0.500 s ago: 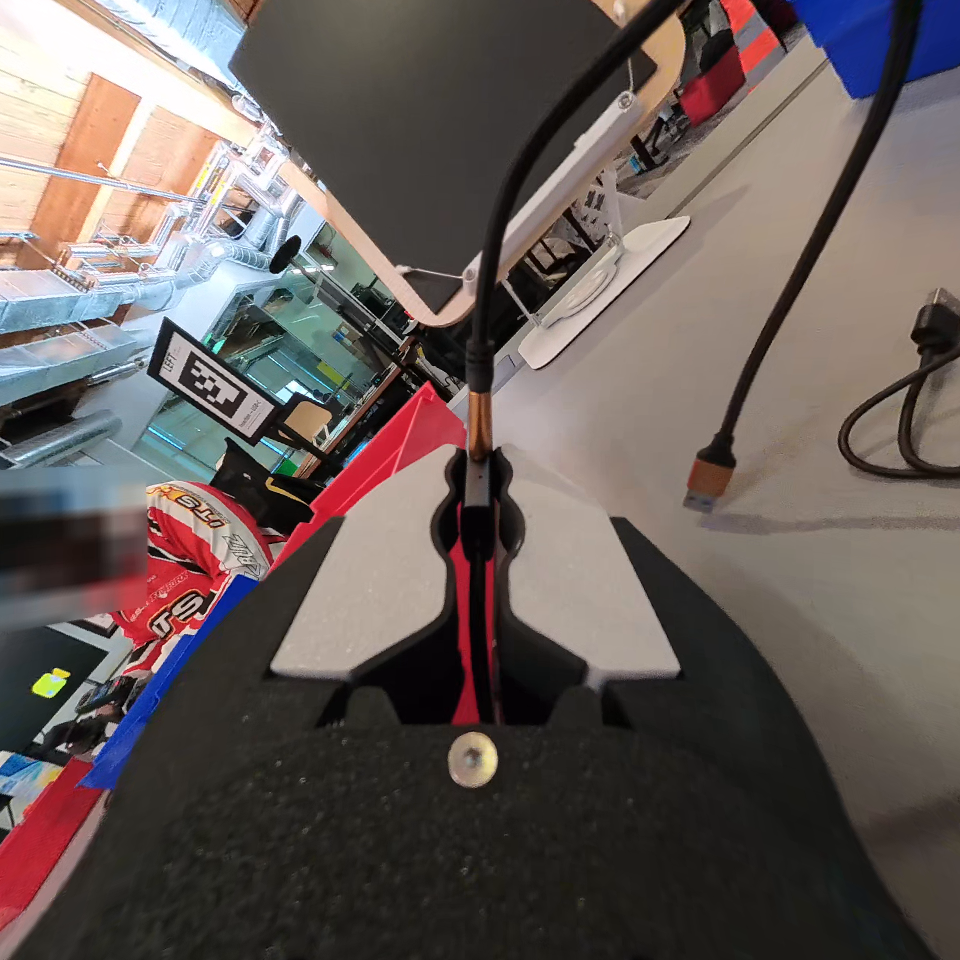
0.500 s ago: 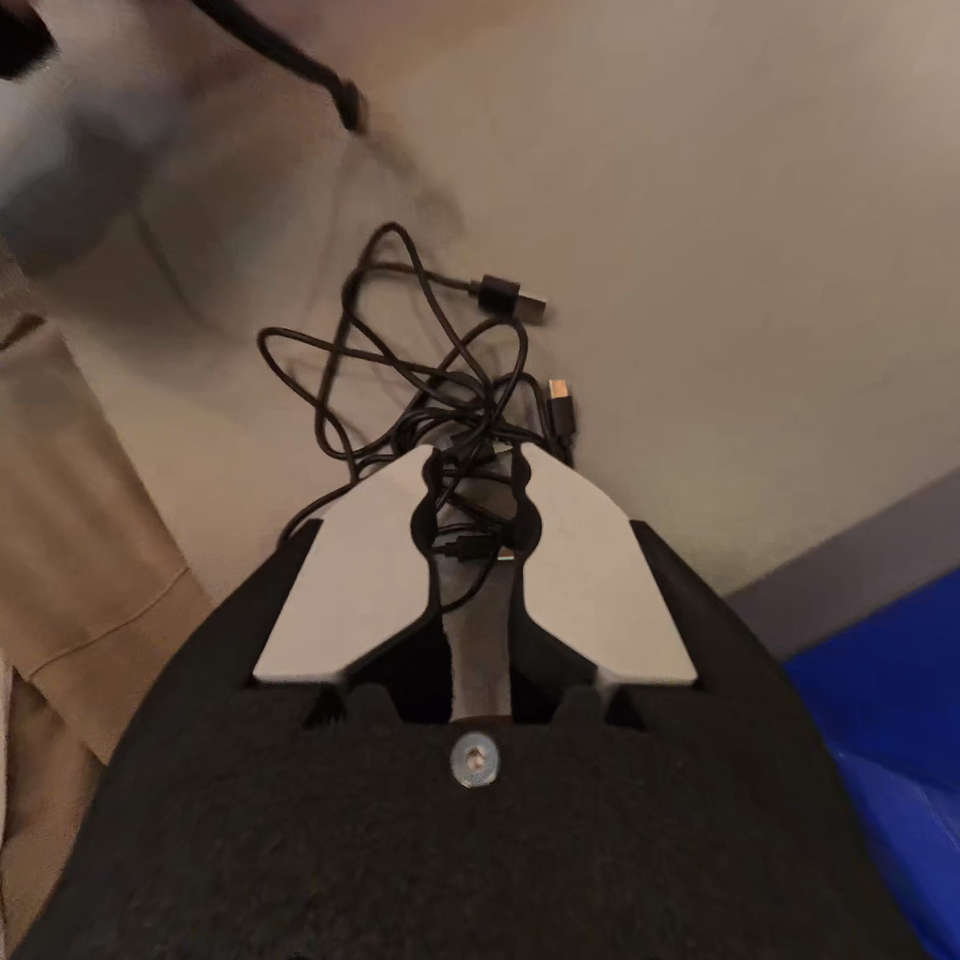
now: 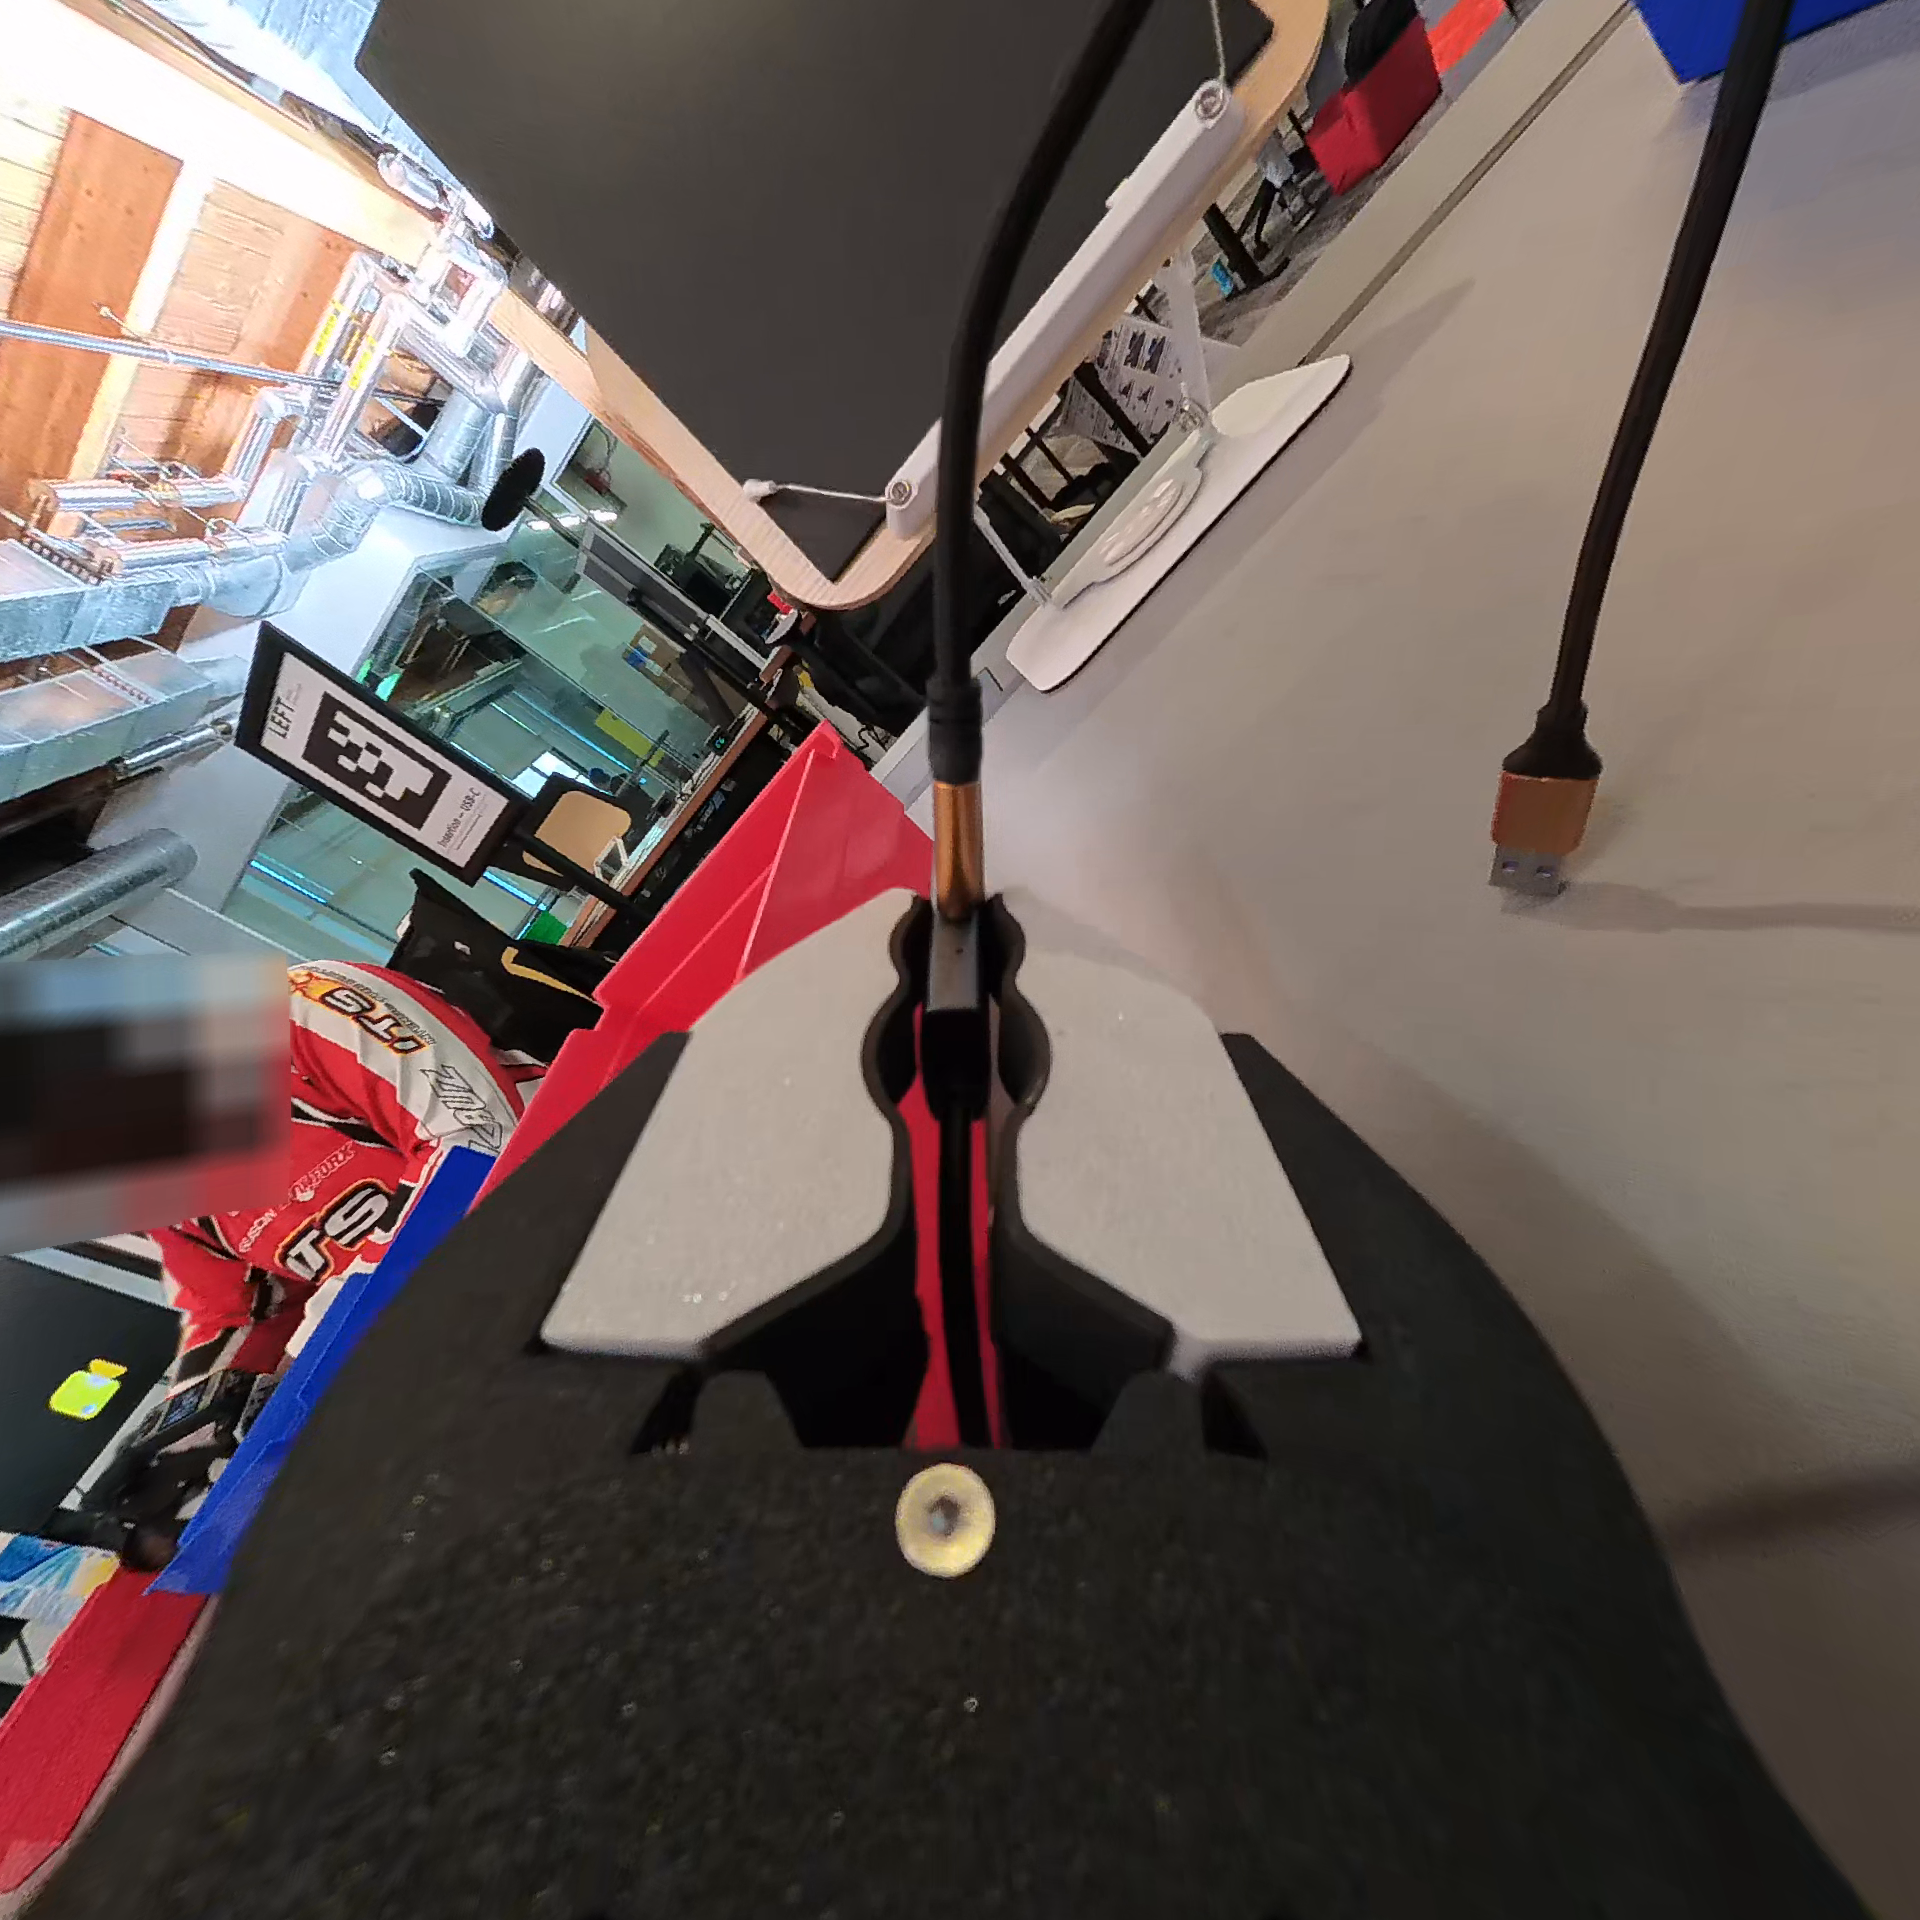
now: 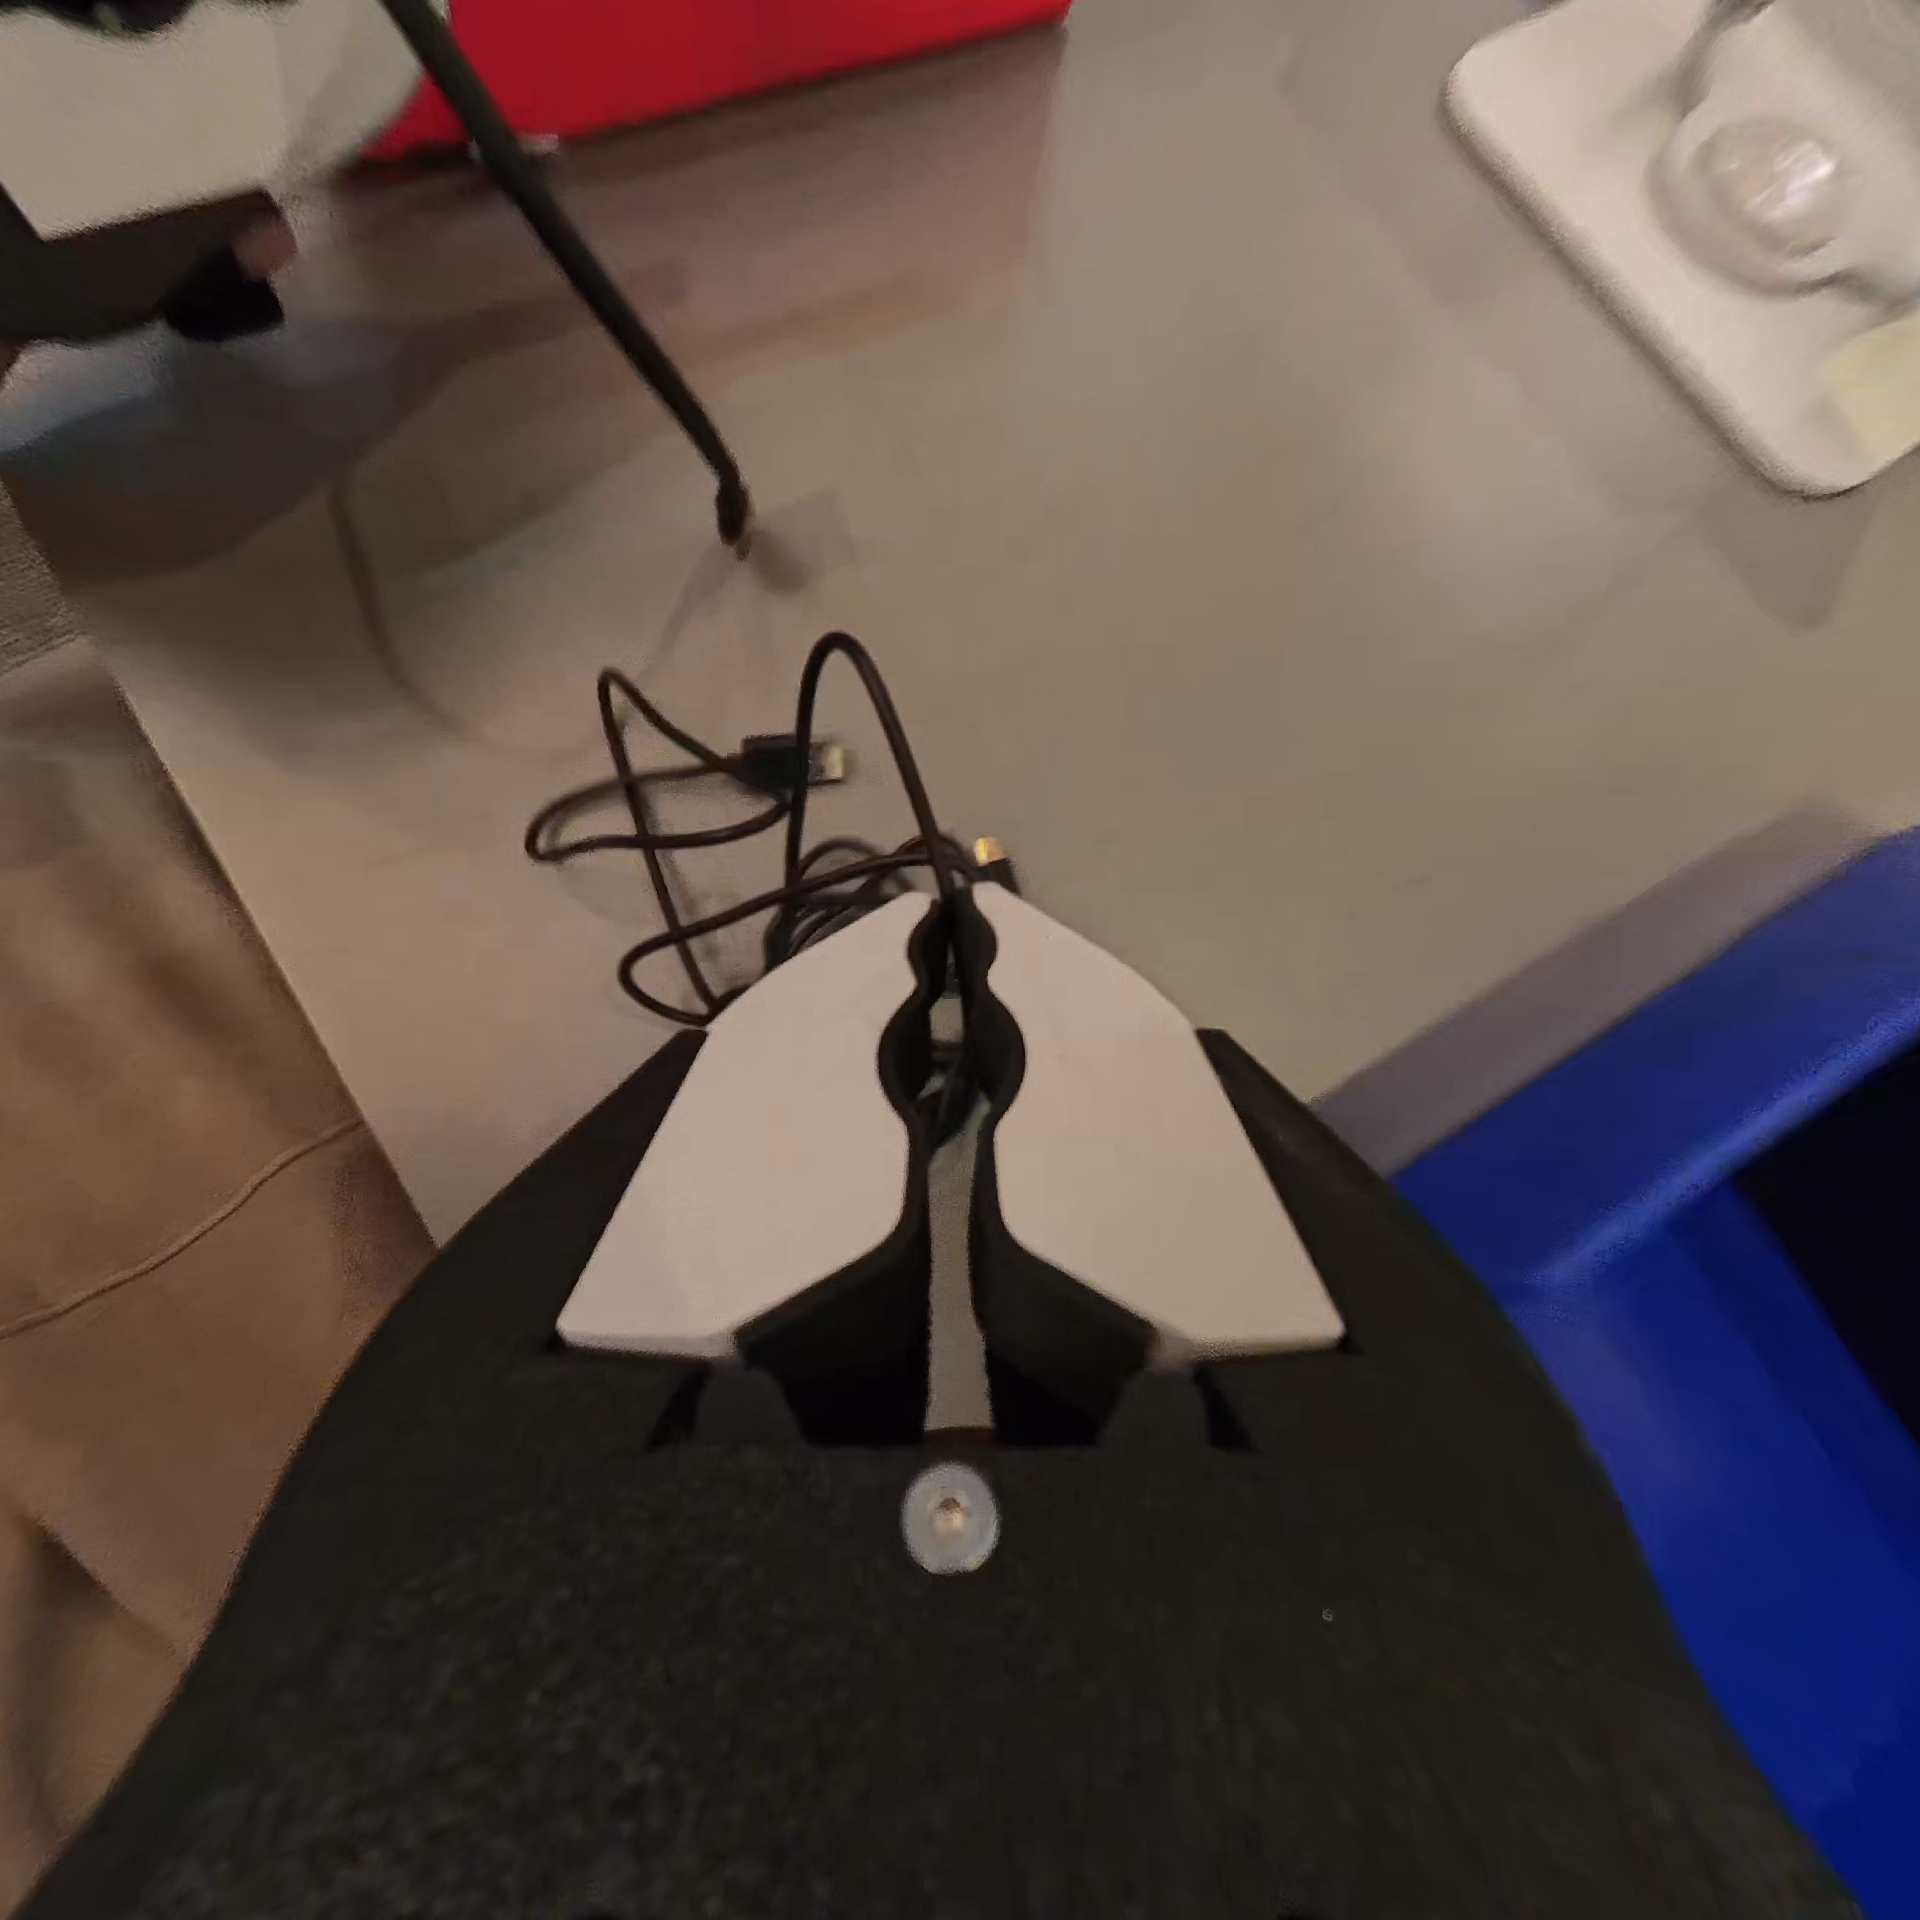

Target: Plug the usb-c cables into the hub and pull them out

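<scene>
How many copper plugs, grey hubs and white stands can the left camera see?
Copper-collared black cable plugs: 2, one at the tips of the left gripper, one hanging over the grey table.
Slim grey metal hubs: 1, clamped in that gripper.
White flat-based stands: 1.
Total: 4

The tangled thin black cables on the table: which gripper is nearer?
Right. The right gripper is right above the tangled cables, shut on one strand; the left gripper is apart from them, holding a copper-collared plug.
</scene>
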`<act>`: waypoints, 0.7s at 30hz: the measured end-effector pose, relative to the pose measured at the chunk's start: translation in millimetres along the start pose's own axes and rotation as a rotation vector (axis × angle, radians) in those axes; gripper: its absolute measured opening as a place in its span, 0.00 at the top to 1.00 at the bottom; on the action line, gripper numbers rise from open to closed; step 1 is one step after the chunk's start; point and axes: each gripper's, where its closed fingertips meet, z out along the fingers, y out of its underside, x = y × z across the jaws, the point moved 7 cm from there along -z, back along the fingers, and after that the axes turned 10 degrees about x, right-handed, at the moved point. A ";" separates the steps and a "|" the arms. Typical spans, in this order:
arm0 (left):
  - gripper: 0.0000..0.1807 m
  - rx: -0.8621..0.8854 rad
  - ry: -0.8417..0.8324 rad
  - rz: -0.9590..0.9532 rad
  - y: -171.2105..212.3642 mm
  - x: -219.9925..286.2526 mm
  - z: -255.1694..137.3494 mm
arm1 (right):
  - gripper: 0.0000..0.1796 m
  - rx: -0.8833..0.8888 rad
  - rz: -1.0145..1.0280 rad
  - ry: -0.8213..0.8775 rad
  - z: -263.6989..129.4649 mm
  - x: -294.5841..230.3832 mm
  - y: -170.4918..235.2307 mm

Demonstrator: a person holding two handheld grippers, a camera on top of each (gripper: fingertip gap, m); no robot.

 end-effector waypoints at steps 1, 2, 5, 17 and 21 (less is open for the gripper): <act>0.95 -0.003 0.004 -0.001 0.9 0.4 0.3 | 1.00 0.059 -0.023 0.044 -9.9 2.4 -10.3; 0.95 -0.005 0.006 -0.001 1.7 0.7 0.7 | 1.00 0.138 -0.031 0.094 -20.9 4.5 -22.6; 0.95 -0.015 0.012 0.002 3.4 1.5 1.8 | 1.00 0.405 0.027 0.160 -53.4 4.9 -58.6; 0.95 0.001 0.032 0.031 5.7 -2.6 -3.0 | 1.00 0.258 -0.009 0.320 -29.3 86.8 -124.4; 0.95 -0.007 0.062 0.032 8.1 0.0 -5.9 | 1.00 0.066 0.003 0.216 3.3 72.3 -90.2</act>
